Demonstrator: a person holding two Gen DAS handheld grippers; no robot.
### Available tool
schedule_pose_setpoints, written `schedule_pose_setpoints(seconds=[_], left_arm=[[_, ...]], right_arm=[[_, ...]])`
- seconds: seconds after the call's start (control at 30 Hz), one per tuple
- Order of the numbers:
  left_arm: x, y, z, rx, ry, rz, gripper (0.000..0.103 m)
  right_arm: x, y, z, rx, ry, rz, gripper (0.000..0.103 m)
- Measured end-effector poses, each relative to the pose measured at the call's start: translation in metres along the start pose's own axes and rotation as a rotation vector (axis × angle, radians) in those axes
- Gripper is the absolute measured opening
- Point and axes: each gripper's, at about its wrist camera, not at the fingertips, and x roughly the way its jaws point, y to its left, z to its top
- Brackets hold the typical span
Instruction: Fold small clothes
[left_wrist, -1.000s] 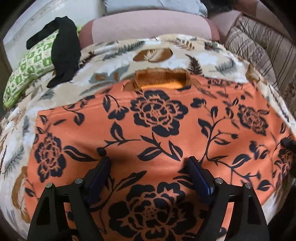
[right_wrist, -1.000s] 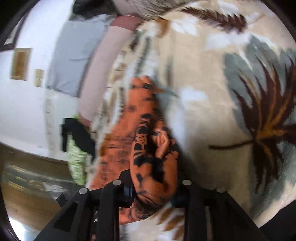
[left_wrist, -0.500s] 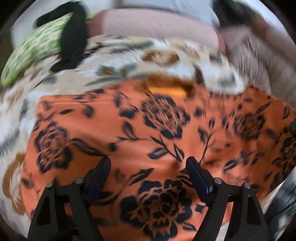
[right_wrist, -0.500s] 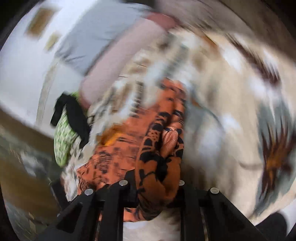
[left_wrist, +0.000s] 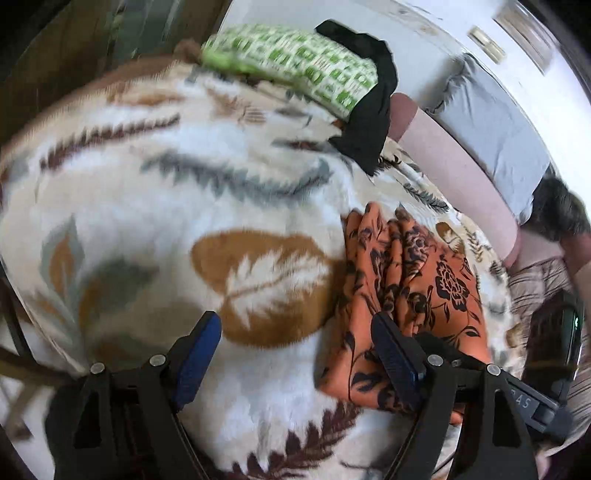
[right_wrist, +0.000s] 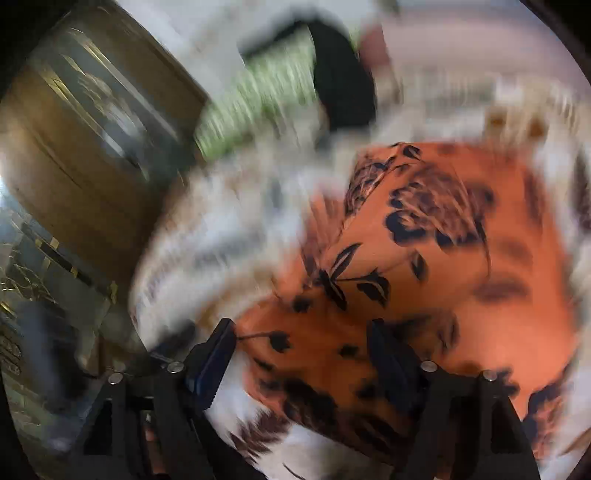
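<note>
An orange garment with black flowers (left_wrist: 410, 295) lies folded over on the leaf-print blanket (left_wrist: 184, 206). In the left wrist view my left gripper (left_wrist: 301, 352) is open and empty over the blanket, with its right finger at the garment's left edge. In the blurred right wrist view the garment (right_wrist: 443, 258) fills the right half, and my right gripper (right_wrist: 303, 354) is open just above its near edge, holding nothing. The right gripper's body (left_wrist: 550, 354) shows at the far right of the left wrist view.
A green-patterned pillow (left_wrist: 295, 70) with a black cloth (left_wrist: 369, 110) draped over it lies at the blanket's far side. A pink bolster (left_wrist: 454, 177) and a grey pillow (left_wrist: 491, 125) line the wall. A wooden cabinet (right_wrist: 92, 147) stands left of the bed.
My right gripper carried the pinched garment edge across and let it go; its jaws now stand open. My left gripper swung left off the spread garment, which now lies folded narrower.
</note>
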Motion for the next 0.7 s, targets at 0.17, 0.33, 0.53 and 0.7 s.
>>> schedule_pose_setpoints(seconds=[0.17,0.33,0.53,0.7], left_arm=[[0.01,-0.033,-0.01,0.033,0.044,-0.183,0.084],[0.032,-0.067,-0.024,0.057,0.141,-0.285,0.084],[0.055,-0.075,-0.02,-0.021,0.193,-0.315,0.084],[0.083,-0.064,-0.015,-0.147,0.3,-0.347,0.082]], right_arm=[[-0.053,-0.009,-0.004,0.03,-0.117,0.028,0.081],[-0.088,-0.04,-0.01,0.121,-0.185,-0.024,0.084],[-0.088,-0.056,-0.024,0.16,-0.183,0.0,0.084],[-0.087,-0.067,-0.024,0.182,-0.176,0.016,0.084]])
